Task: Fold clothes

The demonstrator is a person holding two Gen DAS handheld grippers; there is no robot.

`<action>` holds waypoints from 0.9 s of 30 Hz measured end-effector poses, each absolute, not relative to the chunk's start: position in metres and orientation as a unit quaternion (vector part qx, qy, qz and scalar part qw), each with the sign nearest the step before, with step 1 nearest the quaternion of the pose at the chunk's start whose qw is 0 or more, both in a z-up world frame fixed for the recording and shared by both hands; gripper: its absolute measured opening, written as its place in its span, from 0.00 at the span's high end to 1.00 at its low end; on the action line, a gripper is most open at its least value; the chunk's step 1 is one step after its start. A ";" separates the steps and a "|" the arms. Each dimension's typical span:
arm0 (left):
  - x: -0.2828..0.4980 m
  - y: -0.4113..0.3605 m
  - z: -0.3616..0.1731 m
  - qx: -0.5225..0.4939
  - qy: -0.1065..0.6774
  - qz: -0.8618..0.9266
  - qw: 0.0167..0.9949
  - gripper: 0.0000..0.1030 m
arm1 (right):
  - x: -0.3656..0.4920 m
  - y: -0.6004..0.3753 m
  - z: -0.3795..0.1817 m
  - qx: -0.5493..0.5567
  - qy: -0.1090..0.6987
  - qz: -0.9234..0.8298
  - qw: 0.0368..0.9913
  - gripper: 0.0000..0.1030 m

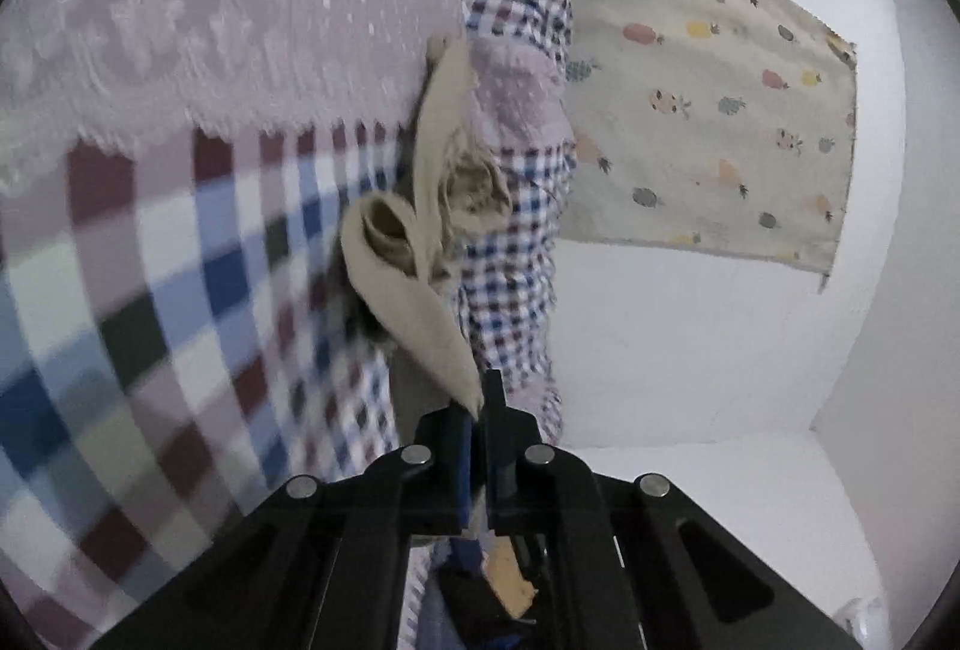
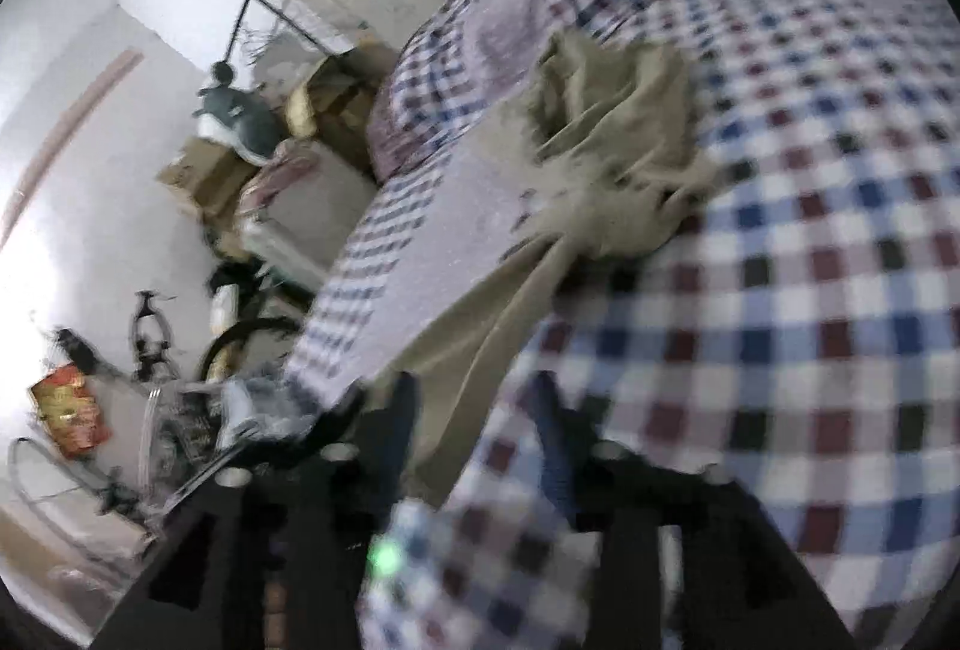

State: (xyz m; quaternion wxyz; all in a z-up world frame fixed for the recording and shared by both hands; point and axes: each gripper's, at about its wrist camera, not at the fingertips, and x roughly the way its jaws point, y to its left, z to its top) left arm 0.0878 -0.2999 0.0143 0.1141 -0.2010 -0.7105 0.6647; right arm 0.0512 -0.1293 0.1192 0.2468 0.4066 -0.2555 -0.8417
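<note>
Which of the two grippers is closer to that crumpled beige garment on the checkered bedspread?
Left. The left gripper is shut on an edge of the crumpled beige garment. The right gripper has its jaws apart, with a strip of the garment lying between them unpinched.

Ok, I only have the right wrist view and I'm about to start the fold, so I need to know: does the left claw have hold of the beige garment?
Observer: Yes. The left claw is shut on a pointed corner of the beige garment.
Operator: Is the cloth flat from that corner on?
Observer: No. In the left wrist view it leaves the claw as a smooth band, then curls into a loop, and beyond that it is bunched.
Operator: What is beside the bunched part?
Observer: The checked sheet shows on both sides of it.
</note>
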 end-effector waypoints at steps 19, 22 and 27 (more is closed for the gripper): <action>0.084 -0.323 0.008 -0.210 -0.696 0.681 0.087 0.99 | -0.085 -0.121 0.031 0.467 -0.304 -0.815 0.157 0.50; 0.083 -0.326 0.007 -0.213 -0.694 0.683 0.084 0.99 | -0.095 -0.124 0.019 0.466 -0.332 -0.803 0.165 0.58; 0.084 -0.332 0.006 -0.215 -0.689 0.688 0.073 0.99 | -0.097 -0.126 0.027 0.440 -0.321 -0.821 0.169 0.91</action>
